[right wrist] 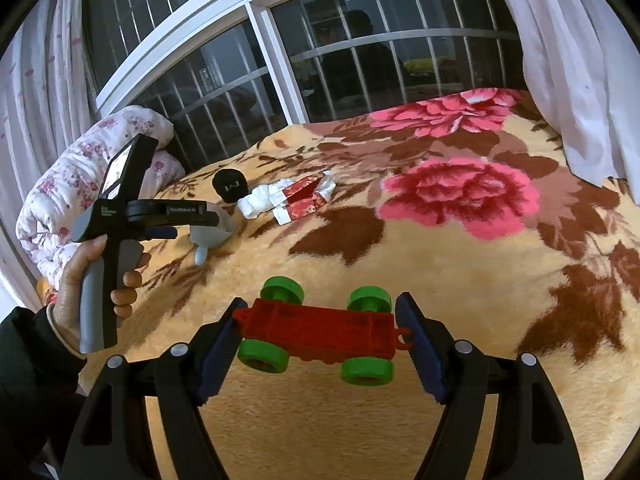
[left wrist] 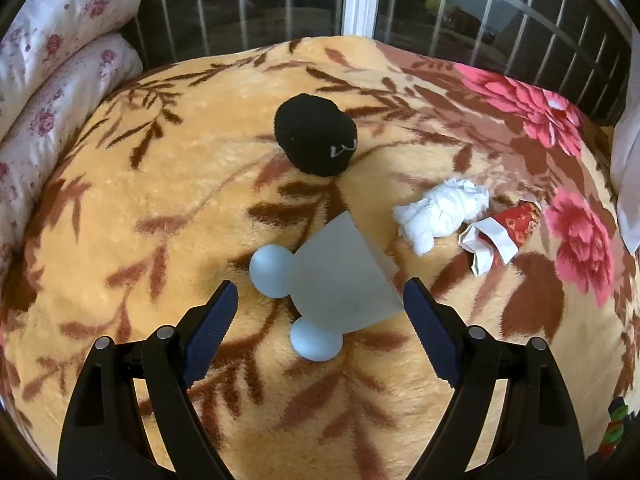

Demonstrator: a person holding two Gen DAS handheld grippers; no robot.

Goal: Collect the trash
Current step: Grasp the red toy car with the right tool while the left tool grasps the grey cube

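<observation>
Item, left claw [left wrist: 320, 316]: jaws spread wide, pinching nothing; a frosted grey cone-shaped toy with two pale blue balls [left wrist: 336, 276] lies on the bed between and just beyond my fingertips, untouched as far as I can tell.

Item, right claw [right wrist: 320, 336]: jaws spread either side of a red toy cart with green wheels [right wrist: 320, 332]; its long axis runs across the gap from pad to pad; whether the pads press its ends I cannot tell.

Item, trash: a crumpled white tissue [left wrist: 440, 212] and, touching it on the far side, a torn red-and-white wrapper [left wrist: 496, 236]; both lie on the yellow floral blanket [left wrist: 160, 200], ahead and to the right of my left claw, beyond the cone toy; the tissue's long axis runs slantwise, upper right to lower left.

Item, black knitted beanie [left wrist: 316, 136]: straight ahead, farther off; not trash by my judgement.

Item, nearer hand: the left, by my reckoning; in the right wrist view my left hand [right wrist: 96, 280] stands close to the pile, my right well apart.
</observation>
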